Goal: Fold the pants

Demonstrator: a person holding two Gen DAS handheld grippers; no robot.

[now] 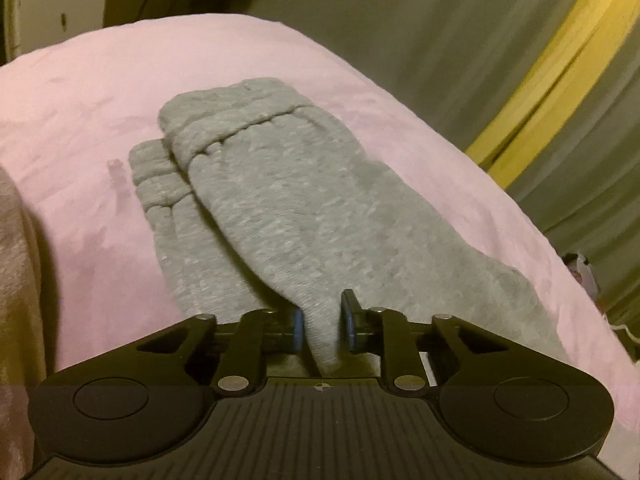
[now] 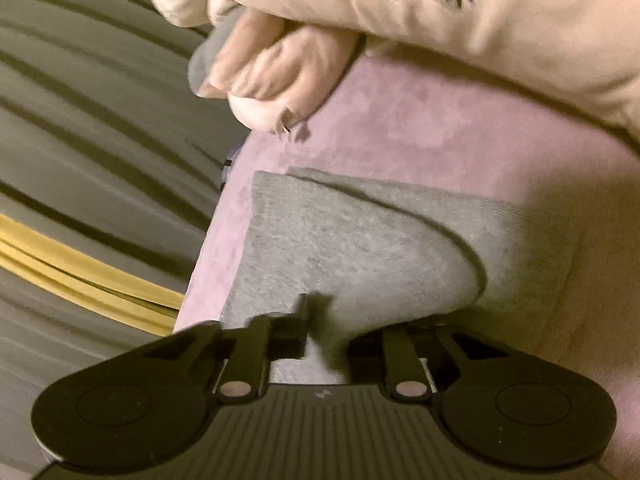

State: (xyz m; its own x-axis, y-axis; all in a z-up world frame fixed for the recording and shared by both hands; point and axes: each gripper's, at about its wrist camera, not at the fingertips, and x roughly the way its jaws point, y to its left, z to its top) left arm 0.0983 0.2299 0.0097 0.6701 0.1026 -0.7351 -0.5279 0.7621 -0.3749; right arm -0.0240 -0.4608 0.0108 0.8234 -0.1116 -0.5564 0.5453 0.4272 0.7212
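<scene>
Pink bed [image 1: 80, 120], grey pants [image 1: 280, 200] pinched btwn both grippers' fingers [image 1: 350, 320]

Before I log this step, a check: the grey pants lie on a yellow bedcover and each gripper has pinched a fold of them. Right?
Not quite: the bedcover is pink, as the left wrist view shows; yellow is only a stripe on the curtain behind. The grey pants do lie on it, with the left gripper and right gripper each pinching a fold.

Pants [image 1: 288, 200] on bedcover [image 1: 80, 120], pillow [image 2: 440, 20] behind
</scene>
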